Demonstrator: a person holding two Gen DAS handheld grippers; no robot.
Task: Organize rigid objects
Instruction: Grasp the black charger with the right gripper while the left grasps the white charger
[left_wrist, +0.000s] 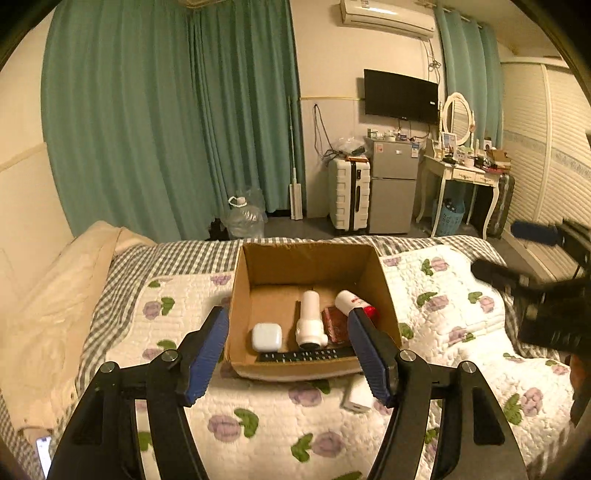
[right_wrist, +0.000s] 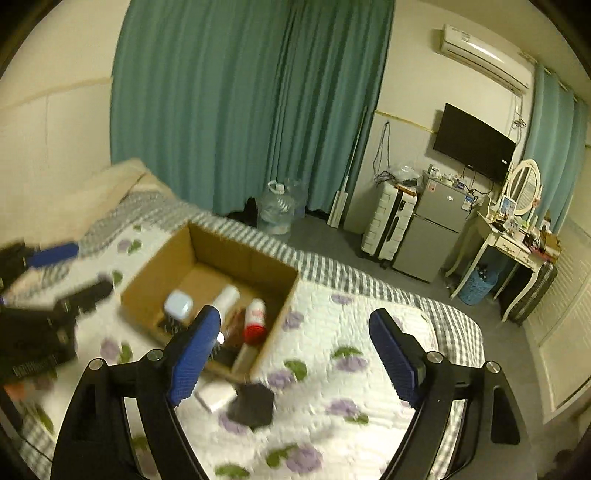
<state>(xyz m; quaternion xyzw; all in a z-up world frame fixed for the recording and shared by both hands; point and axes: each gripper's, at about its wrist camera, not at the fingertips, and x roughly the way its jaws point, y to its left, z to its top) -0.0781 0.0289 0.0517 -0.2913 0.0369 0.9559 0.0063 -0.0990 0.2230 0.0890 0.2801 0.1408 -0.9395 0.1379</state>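
Observation:
An open cardboard box (left_wrist: 258, 269) stands on the flowered quilt; it also shows in the right wrist view (right_wrist: 155, 280). It holds a white case (left_wrist: 266, 336), a white cylinder (left_wrist: 310, 317), a red-capped white bottle (left_wrist: 354, 302), a dark red packet (left_wrist: 334, 325) and a black remote (left_wrist: 303, 356). My left gripper (left_wrist: 288, 328) is open and empty just before the box's near wall. My right gripper (right_wrist: 295, 332) is open and empty above the quilt right of the box. A small white block (right_wrist: 216, 397) and a black object (right_wrist: 253, 406) lie on the quilt below it.
The white block also lies in front of the box in the left wrist view (left_wrist: 356, 397). The other gripper (left_wrist: 546, 295) hovers at the right. Beyond the bed are a water jug (left_wrist: 243, 218), a white suitcase (left_wrist: 349, 195), a small fridge (left_wrist: 393, 184) and a dressing table (left_wrist: 461, 173).

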